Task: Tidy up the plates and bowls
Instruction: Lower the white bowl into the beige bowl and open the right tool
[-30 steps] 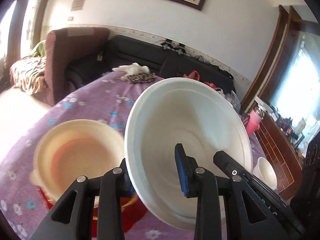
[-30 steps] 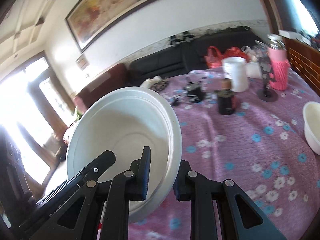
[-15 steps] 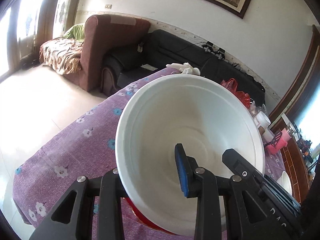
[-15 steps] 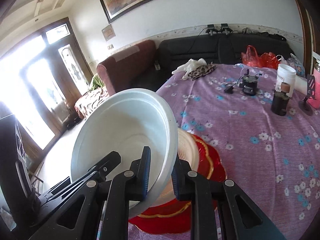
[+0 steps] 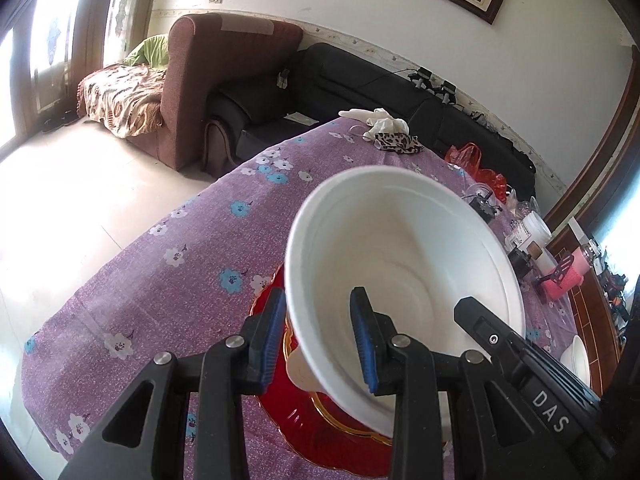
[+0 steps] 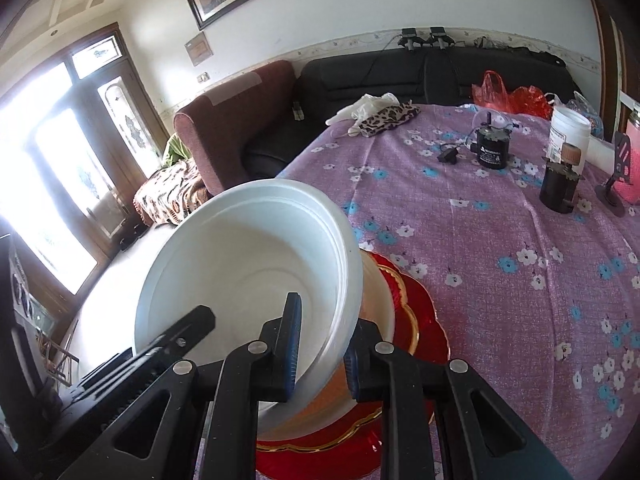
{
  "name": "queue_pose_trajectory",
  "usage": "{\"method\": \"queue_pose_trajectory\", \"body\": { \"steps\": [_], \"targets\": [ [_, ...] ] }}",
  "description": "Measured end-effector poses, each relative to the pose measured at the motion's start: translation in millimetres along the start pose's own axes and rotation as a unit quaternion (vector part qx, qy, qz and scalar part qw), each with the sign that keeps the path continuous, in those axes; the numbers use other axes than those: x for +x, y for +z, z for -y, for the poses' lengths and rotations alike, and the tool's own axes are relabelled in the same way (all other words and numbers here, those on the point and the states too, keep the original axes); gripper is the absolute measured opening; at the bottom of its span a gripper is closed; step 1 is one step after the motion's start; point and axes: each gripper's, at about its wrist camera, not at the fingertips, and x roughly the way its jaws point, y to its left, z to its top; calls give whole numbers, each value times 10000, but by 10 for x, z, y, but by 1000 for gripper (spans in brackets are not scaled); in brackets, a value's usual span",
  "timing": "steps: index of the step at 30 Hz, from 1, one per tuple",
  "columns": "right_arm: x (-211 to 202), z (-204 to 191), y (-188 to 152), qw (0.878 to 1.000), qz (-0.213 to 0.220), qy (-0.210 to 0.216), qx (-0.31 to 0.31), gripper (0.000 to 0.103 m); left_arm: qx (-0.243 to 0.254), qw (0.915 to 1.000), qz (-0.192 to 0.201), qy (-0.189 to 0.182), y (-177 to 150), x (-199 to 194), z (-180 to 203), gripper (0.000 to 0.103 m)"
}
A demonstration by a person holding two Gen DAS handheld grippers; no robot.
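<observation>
Gripping white bowl (image 5: pixel 404 264) rim: left claw (image 5: pixel 320 340), right claw (image 6: pixel 320 344), narrow.

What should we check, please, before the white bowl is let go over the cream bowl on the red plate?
1. Left gripper clamped on the white bowl rim: ok.
2. Right gripper clamped on the opposite rim: ok.
3. White bowl over the cream bowl: ok.
4. White bowl level: not ok, tilted.
5. White bowl seated in the cream bowl: cannot tell.
6. Cream bowl resting on the red plate: ok.
</observation>
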Motion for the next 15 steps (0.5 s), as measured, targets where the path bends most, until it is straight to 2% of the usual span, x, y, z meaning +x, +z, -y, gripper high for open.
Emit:
{"method": "queue_pose_trajectory", "body": {
  "steps": [5, 7, 11, 15],
  "targets": [
    [4, 33, 11, 9998, 59, -163, 25, 22, -27, 10000, 16, 17, 32, 30, 14, 33],
    [11, 29, 14, 9998, 54, -171, 39, 26, -70, 10000, 46, 7, 27, -6, 5, 33],
    [-36, -30, 14, 9993, 214, -307, -82, 52, -218, 9996, 175, -49, 34, -135, -81, 41],
    [-125, -87, 37, 9976, 430, -478, -249, 62, -422, 9984, 376, -59, 66, -296, -211, 47]
  ]
}}
